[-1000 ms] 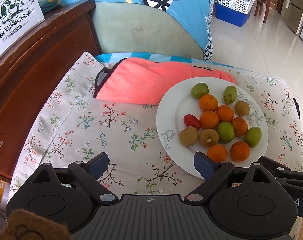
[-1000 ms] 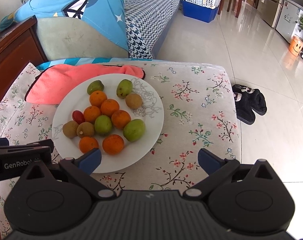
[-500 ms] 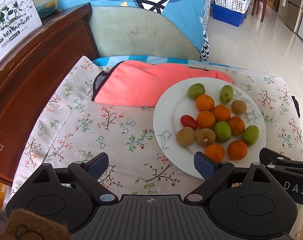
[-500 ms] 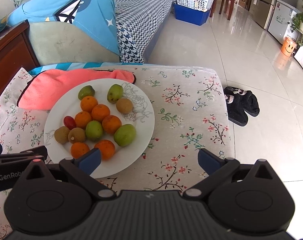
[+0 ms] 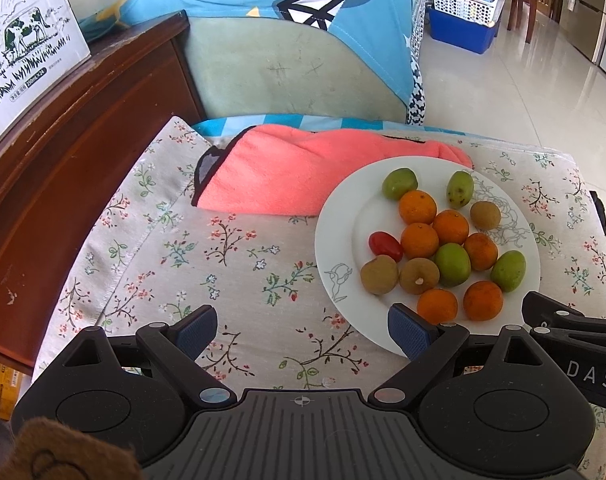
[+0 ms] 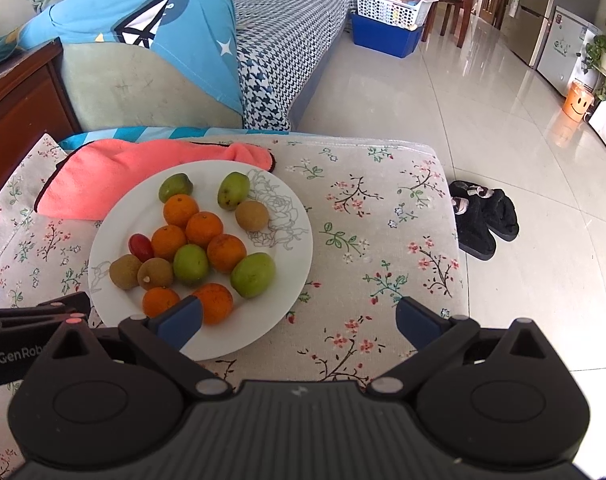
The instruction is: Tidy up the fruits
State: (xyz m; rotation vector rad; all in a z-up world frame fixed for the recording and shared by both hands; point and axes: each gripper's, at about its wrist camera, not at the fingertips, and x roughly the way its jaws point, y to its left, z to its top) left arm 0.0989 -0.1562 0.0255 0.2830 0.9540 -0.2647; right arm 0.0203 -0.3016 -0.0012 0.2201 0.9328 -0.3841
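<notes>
Fruits lie heaped on a white plate (image 6: 295, 216) that rests on the flower-patterned worktop (image 6: 375, 216), its far rim overlapping a pink towel (image 5: 303, 168); six oranges (image 6: 203, 229) cluster at the middle, four green fruits (image 6: 253, 275) and three brown ones (image 6: 252, 215) around them, and a small red tomato (image 6: 140, 247) at the plate's left side; the left tool (image 5: 303, 328) hangs over bare cloth beside the plate, released, jaws spread wide with nothing between them; the right tool (image 6: 299, 320) hangs over the plate's near edge, likewise spread and empty; black slippers (image 6: 483, 216) sit on the tiled floor.
</notes>
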